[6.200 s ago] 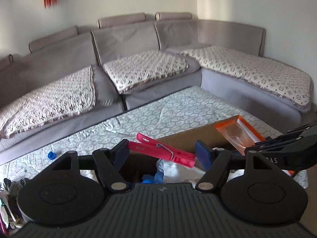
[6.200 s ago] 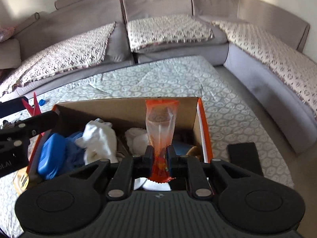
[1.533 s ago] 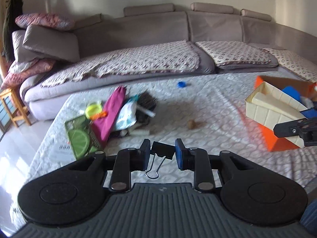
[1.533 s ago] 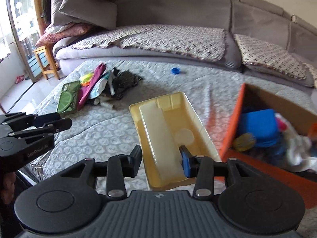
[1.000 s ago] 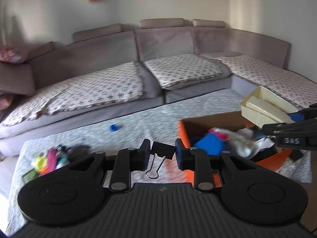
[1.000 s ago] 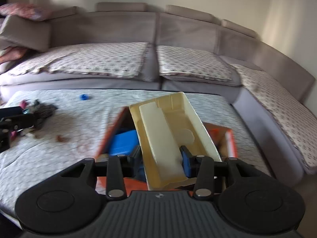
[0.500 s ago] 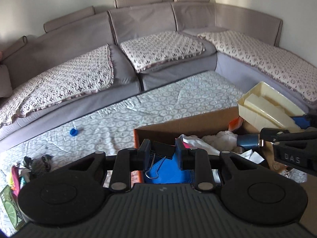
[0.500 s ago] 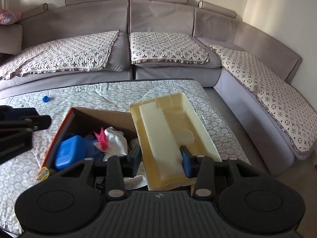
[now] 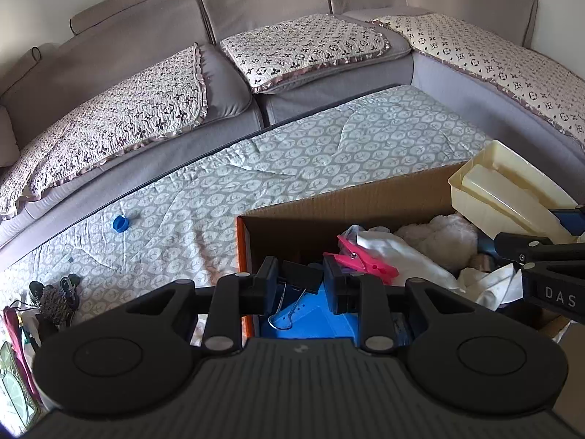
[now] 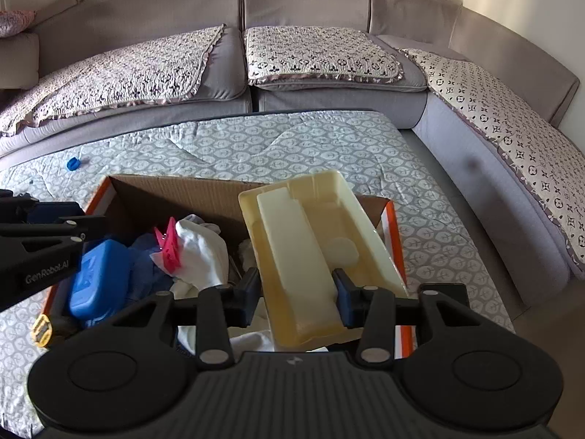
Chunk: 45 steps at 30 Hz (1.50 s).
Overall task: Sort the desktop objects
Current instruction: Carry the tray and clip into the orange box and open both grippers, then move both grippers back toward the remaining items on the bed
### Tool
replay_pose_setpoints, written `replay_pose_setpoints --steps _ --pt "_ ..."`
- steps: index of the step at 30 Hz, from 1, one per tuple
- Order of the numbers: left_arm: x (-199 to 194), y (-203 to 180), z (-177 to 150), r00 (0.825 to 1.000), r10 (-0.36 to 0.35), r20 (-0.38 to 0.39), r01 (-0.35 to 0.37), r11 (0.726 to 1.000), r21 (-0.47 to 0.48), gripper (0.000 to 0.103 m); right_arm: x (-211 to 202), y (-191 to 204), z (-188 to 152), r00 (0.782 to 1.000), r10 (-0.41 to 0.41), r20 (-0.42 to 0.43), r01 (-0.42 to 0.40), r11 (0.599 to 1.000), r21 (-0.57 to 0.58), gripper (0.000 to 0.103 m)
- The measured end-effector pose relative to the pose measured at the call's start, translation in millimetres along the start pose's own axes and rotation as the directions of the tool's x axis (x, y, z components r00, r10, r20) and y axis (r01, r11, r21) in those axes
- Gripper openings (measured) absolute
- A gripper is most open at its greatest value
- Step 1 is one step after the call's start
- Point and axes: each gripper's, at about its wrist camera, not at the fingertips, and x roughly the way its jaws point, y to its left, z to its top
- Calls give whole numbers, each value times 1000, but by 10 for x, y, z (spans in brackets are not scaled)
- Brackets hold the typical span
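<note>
Hovering over the half-filled orange-edged cardboard box (image 9: 351, 201), the left gripper (image 9: 298, 284) pinches a black binder clip (image 9: 300, 281), the right gripper (image 10: 297, 292) clamps a cream plastic tray (image 10: 310, 241), while clutter (image 9: 51, 303) waits at the quilted table's (image 9: 329, 146) far left edge.

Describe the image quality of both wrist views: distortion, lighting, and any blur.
Left wrist view: strong fisheye bowing of the grey sofa, dark rounded corners, soft daylight; the black binder clip looks sharp. Right wrist view: same bowing, brighter wall at upper right; the pale yellow plastic tray is crisp, the blue plastic box slightly blurred.
</note>
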Motion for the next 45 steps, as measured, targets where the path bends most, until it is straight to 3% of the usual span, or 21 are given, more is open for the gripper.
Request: replay_pose_setpoints --steps 15,17,19,22,25,37,45 --pt "124 65 24 998 -40 -43 38 999 -30 28 183 9 12 993 88 -73 -85 995 44 39" --pt "99 60 1 998 -46 -42 44 998 -38 52 207 4 11 992 91 -87 -86 994 63 40" --pt "0 19 14 999 -37 -21 36 999 -32 65 198 0 11 992 93 -91 -86 993 76 42" --pt "-67 25 32 998 -52 -23 51 998 -37 69 156 -4 7 992 95 -83 -88 992 86 44" --pt "-124 73 13 998 -69 -6 68 997 -44 82 91 -35 17 991 111 -72 -101 986 129 65" --pt "-428 214 -71 995 -90 41 91 995 -31 84 -234 87 35 996 78 -39 -73 992 104 73" --pt "-651 449 -274 995 -79 67 83 995 -56 85 -384 414 -34 997 72 -34 -70 997 45 74"
